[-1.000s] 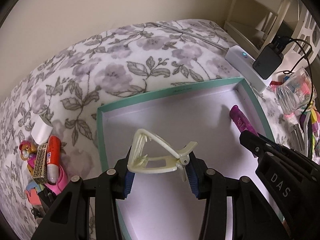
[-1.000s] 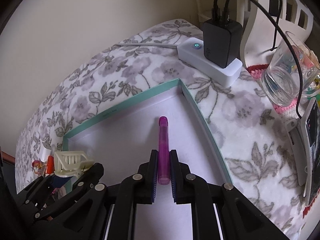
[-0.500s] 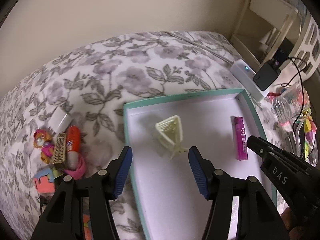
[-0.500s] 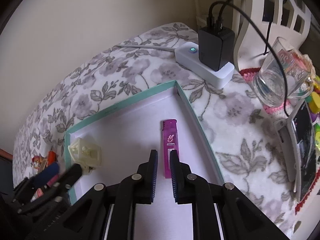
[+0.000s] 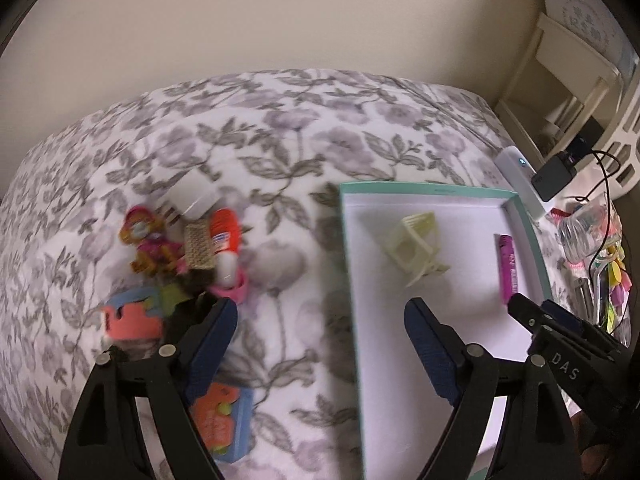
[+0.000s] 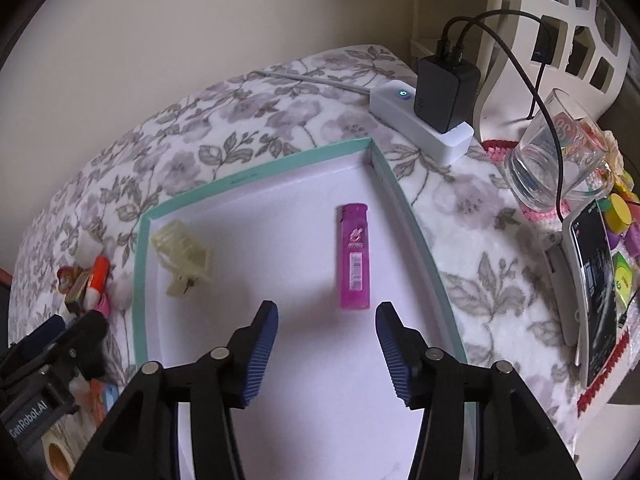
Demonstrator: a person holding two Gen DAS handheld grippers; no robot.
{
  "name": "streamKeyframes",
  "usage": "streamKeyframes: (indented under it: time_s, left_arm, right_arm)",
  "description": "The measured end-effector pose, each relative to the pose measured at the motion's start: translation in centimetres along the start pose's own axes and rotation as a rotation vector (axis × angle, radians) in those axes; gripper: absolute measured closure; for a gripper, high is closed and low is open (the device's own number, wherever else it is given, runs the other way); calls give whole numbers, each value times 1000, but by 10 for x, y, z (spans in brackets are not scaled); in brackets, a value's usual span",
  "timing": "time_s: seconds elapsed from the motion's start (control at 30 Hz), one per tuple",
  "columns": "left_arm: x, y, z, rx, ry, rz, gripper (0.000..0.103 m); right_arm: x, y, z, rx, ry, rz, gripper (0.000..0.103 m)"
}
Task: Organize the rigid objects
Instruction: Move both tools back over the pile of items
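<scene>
Free room: tray (image 6: 256,174) floor between hair clip (image 6: 184,258) and lighter (image 6: 354,258), open to both tongs; bare floral bedspread (image 5: 280,160) far left. Obstacles: toy clutter (image 5: 188,248) left of tray; power strip (image 6: 420,120), glass (image 6: 556,160), phone (image 6: 592,292) right.

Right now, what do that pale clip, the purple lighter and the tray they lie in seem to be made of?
Hair clip: probably hard plastic, cream and slightly see-through, with moulded teeth. Lighter: glossy translucent purple plastic with a printed label. Tray: looks like cardboard, a matte white floor with thin, sharply folded teal walls, though that is a guess.
</scene>
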State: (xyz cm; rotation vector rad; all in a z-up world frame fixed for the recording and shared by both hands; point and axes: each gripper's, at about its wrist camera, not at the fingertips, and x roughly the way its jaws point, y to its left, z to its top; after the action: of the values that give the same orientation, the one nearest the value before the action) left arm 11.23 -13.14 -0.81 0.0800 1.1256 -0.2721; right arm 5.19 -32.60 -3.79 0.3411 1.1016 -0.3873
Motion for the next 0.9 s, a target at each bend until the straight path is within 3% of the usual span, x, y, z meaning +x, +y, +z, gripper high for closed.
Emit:
streamKeyframes:
  time_s: [0.23, 0.33, 0.37, 0.5, 0.9]
  left_arm:
    - [-11, 27, -14, -59, -16, 3, 16]
    - [-18, 37, -20, -86, -31, 0, 3]
    - [-21, 41, -22, -95, -38, -1, 3]
    - [-29, 52, -31, -115, -52, -3, 3]
    - [-48, 97, -56, -179, -96, -1, 3]
  right_arm:
    - [-15, 13, -14, -70, -41, -30, 32]
    - [-20, 14, -21, -66, -41, -18, 26]
    - [-22, 15, -22, -67, -42, -18, 26]
    - [-31, 16, -30, -53, -59, 11, 10]
    - [-52, 31, -44, -61, -114, 29, 0]
